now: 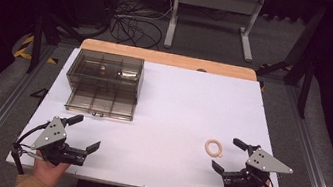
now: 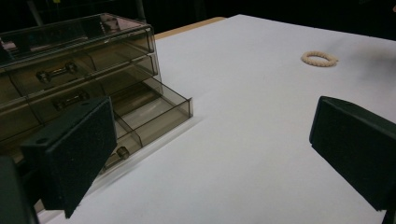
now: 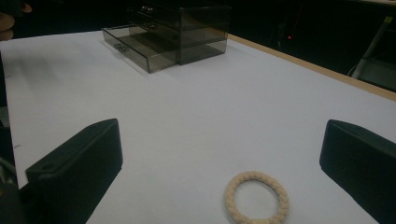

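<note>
One hair tie [image 1: 213, 147], flat, round, axisless

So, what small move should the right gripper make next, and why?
Probably ease the right gripper forward and down over the hair tie. Its fingers stand open, the hair tie lies flat on the white table just ahead, and the drawer box has its bottom drawer open.

High view overhead, gripper views low — sharing drawer box [image 1: 103, 83]

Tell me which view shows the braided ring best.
The right gripper view: the braided ring lies close, between the open jaws, its weave clear. The high view shows it small beside the right gripper; the left gripper view, far off.
</note>
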Demonstrator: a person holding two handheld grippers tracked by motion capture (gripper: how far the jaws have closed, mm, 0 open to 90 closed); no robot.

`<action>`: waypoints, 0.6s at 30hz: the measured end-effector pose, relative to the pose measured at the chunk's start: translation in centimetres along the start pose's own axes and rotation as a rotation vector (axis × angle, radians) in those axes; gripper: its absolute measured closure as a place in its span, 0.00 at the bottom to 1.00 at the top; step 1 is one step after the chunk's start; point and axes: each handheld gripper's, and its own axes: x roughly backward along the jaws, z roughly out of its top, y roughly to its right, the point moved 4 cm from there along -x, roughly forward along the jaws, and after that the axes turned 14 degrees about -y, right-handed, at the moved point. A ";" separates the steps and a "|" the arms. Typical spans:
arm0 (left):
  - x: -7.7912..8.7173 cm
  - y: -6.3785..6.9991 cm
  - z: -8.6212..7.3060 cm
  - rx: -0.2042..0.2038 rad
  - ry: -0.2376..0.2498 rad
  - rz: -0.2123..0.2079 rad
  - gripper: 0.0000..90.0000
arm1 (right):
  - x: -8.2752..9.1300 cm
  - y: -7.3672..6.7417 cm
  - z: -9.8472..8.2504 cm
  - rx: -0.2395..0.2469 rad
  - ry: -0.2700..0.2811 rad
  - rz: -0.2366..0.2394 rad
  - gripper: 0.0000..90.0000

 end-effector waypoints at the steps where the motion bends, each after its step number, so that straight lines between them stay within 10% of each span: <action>1: 0.0 0.0 0.0 -0.010 -0.002 0.006 0.02 | 0.0 0.0 0.0 0.007 0.002 0.001 0.00; 18: 0.0 0.0 0.2 -0.007 -0.003 -0.016 0.03 | -0.1 0.1 -0.2 0.002 -0.009 0.004 0.00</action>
